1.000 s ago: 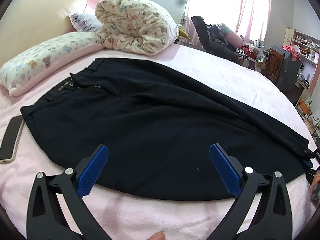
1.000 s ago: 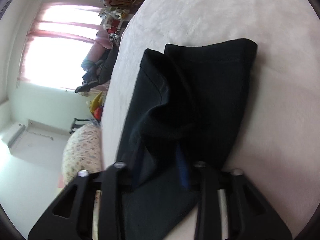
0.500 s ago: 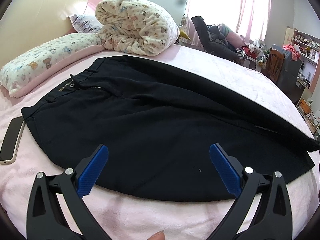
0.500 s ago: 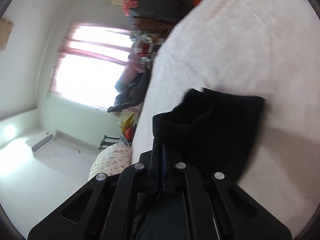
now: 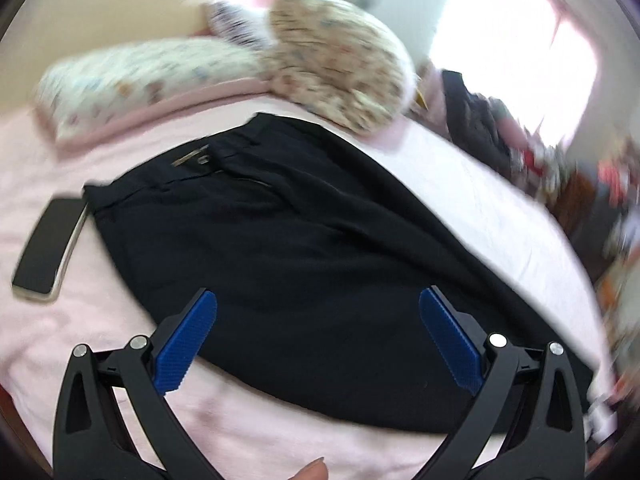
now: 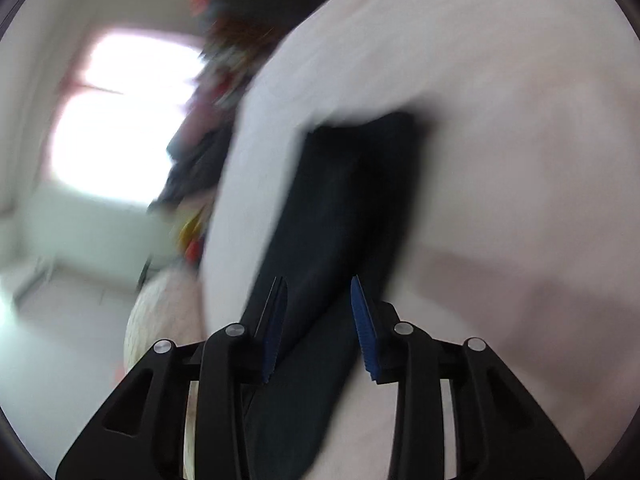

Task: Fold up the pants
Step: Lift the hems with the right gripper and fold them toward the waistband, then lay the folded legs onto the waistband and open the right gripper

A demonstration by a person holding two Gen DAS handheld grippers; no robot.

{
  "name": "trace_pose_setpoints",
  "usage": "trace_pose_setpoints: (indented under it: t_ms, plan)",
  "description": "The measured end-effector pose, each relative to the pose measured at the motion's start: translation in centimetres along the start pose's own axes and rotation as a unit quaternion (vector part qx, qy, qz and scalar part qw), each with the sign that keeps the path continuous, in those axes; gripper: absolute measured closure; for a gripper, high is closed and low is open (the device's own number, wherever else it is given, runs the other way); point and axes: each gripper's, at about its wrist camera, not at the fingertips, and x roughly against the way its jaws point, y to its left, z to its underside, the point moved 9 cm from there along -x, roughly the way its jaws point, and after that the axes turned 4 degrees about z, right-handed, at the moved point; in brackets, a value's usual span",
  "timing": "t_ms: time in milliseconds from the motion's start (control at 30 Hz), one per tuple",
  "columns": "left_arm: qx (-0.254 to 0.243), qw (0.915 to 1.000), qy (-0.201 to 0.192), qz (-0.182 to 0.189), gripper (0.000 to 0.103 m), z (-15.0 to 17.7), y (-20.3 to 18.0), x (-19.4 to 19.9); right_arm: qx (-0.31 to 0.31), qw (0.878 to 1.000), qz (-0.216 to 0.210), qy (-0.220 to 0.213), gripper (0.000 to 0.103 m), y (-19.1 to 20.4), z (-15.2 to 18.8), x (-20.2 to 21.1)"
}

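Farthest to the left of the left gripper [image 5: 318, 316], a dark phone [image 5: 48, 250] lies on the pink bed [image 5: 248, 436], just beside the waistband. Ahead of the wide-spread blue pads, the black pants [image 5: 304, 248] lie flat, nothing gripped. Beyond them sit a patterned pillow [image 5: 140, 80] and a rolled quilt [image 5: 340, 76]. Over at the right gripper [image 6: 319, 322], the jaws stand partly apart, released, with the pants' leg [image 6: 344, 200] running forward between them.

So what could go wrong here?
The phone touches the pants' waistband corner; pulling the cloth could drag it along. The right gripper has its jaws open around the leg end, so the layers may slip apart. Both views are blurred, so aim may suffer.
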Motion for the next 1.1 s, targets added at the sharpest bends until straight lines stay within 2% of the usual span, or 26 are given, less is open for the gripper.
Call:
trace_pose_setpoints:
  t_ms: [67, 100, 133, 200, 267, 333, 500, 567, 667, 700, 767, 800, 900, 967, 1100]
  plan:
    - [0.056, 0.9984, -0.001, 0.013, 0.002, -1.0, 2.1, 0.5, 0.014, 0.992, -0.067, 0.104, 0.068, 4.7, 5.5, -3.8]
    - [0.077, 0.9967, 0.001, 0.025, 0.002, -1.3, 2.8, 0.6, 0.015, 0.983, -0.095, 0.157, 0.068, 7.1, 8.8, -5.9]
    - [0.089, 0.9955, 0.003, 0.032, 0.002, -1.4, 3.2, 0.7, 0.022, 0.975, -0.107, 0.192, 0.068, 9.0, 11.3, -7.6]
    - [0.117, 0.9925, 0.007, 0.035, 0.002, -1.6, 4.5, 0.9, 0.037, 0.96, -0.122, 0.251, 0.068, 12.9, 17.0, -11.5]
    - [0.131, 0.9907, 0.014, 0.033, 0.002, -1.6, 5.4, 0.7, 0.025, 0.949, -0.132, 0.285, 0.068, 15.1, 20.2, -14.2]
    - [0.138, 0.9898, 0.023, 0.029, 0.002, -1.6, 6.3, 0.3, 0.007, 0.944, -0.124, 0.304, 0.068, 16.9, 23.3, -17.5]
    - [0.154, 0.9863, 0.055, 0.024, 0.002, -1.0, 7.9, -1.5, -0.045, 0.956, -0.07, 0.282, 0.068, 16.4, 24.3, -22.8]
    - [0.178, 0.9814, 0.064, 0.036, 0.002, -0.6, 8.2, -2.0, -0.058, 0.962, -0.044, 0.264, 0.069, 15.8, 24.1, -23.2]
    - [0.221, 0.9699, 0.077, 0.067, 0.002, 0.0, 8.0, -2.6, -0.057, 0.973, -0.033, 0.22, 0.069, 14.9, 22.9, -23.4]
    - [0.224, 0.9685, 0.081, 0.071, 0.002, 0.1, 7.9, -2.7, -0.057, 0.976, -0.033, 0.206, 0.069, 14.6, 22.3, -23.3]
    - [0.222, 0.9686, 0.087, 0.071, 0.002, 0.3, 7.6, -3.0, -0.05, 0.978, -0.027, 0.198, 0.079, 14.2, 21.5, -23.4]
    - [0.219, 0.9696, 0.086, 0.068, 0.002, 0.4, 7.5, -3.1, -0.048, 0.979, -0.023, 0.197, 0.094, 13.8, 21.3, -23.5]
    - [0.213, 0.9715, 0.082, 0.062, 0.002, 0.4, 7.3, -3.3, -0.047, 0.979, -0.046, 0.195, 0.099, 13.8, 20.7, -23.4]
    - [0.217, 0.9706, 0.081, 0.065, 0.002, 0.4, 7.3, -3.2, -0.032, 0.979, -0.07, 0.189, 0.099, 15.5, 20.8, -23.3]
    - [0.228, 0.9684, 0.074, 0.069, 0.002, 0.3, 7.5, -3.1, 0.008, 0.971, -0.149, 0.188, 0.099, 18.7, 20.5, -20.3]
